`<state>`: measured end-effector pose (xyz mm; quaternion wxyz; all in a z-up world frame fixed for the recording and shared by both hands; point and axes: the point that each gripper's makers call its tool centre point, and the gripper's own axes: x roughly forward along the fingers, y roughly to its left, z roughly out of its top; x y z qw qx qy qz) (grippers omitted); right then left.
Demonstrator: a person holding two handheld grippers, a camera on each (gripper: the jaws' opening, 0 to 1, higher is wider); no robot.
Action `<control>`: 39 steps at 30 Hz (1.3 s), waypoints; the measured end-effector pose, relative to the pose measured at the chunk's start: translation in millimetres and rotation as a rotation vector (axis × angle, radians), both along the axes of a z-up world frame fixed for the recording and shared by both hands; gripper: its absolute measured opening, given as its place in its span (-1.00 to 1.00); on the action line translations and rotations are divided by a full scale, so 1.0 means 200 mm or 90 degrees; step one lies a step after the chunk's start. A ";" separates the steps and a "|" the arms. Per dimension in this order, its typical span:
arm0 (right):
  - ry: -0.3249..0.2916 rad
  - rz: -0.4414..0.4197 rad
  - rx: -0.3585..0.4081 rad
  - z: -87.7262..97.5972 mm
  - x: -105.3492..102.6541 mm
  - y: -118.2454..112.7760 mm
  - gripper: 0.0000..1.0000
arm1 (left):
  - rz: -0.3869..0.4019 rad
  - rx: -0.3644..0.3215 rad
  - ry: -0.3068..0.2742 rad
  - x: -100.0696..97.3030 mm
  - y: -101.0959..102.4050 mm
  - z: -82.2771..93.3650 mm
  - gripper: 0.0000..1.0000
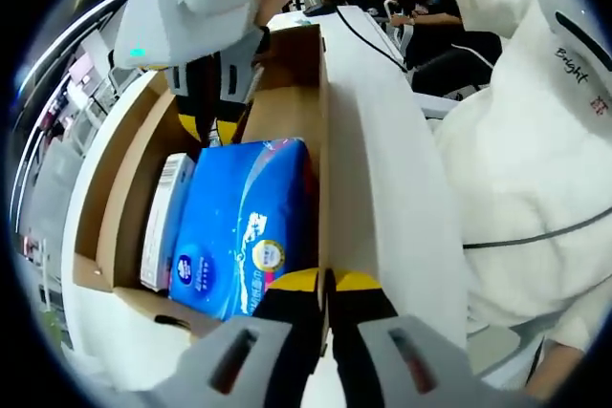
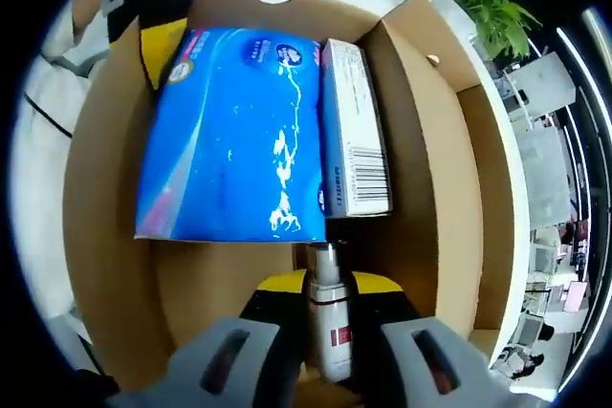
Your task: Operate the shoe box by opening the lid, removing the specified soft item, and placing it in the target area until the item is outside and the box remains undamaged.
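Already the shoe box [image 1: 115,188] stands open, its lid [image 1: 382,188] folded back at the right of the left gripper view — yet the blue soft pack [image 2: 234,131] lies inside, mid-frame, beside a white carton [image 2: 354,131]. Right tongs [image 2: 328,317] are closed around a small bottle [image 2: 328,322] at lower centre. Left tongs [image 1: 325,284] look pinched on the box wall — lifting out and placing remain.

The left gripper [image 1: 323,286], with grey plastic jaws tipped in yellow and black, has its jaws pressed together on the thin wall of the cardboard shoe box [image 1: 323,140]. The right gripper [image 2: 323,286], of the same make, reaches down at the far end, jaws clamped around a small white bottle with a silver cap [image 2: 327,317]. The person's white-sleeved arm [image 1: 535,150] lies to the right.
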<state>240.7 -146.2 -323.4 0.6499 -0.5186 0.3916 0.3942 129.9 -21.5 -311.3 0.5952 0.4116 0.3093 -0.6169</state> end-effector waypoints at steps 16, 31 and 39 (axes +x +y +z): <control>0.028 0.020 -0.015 -0.02 -0.01 -0.01 -0.58 | -0.002 -0.003 -0.004 0.00 -0.01 0.00 -0.96; 0.160 -0.133 -0.005 -0.05 -0.16 -0.06 -0.64 | -0.004 -0.004 0.000 0.01 0.00 0.00 -0.96; 0.169 -0.133 -0.001 -0.06 -0.21 -0.05 -0.64 | -0.004 -0.004 0.002 0.02 0.00 0.00 -0.96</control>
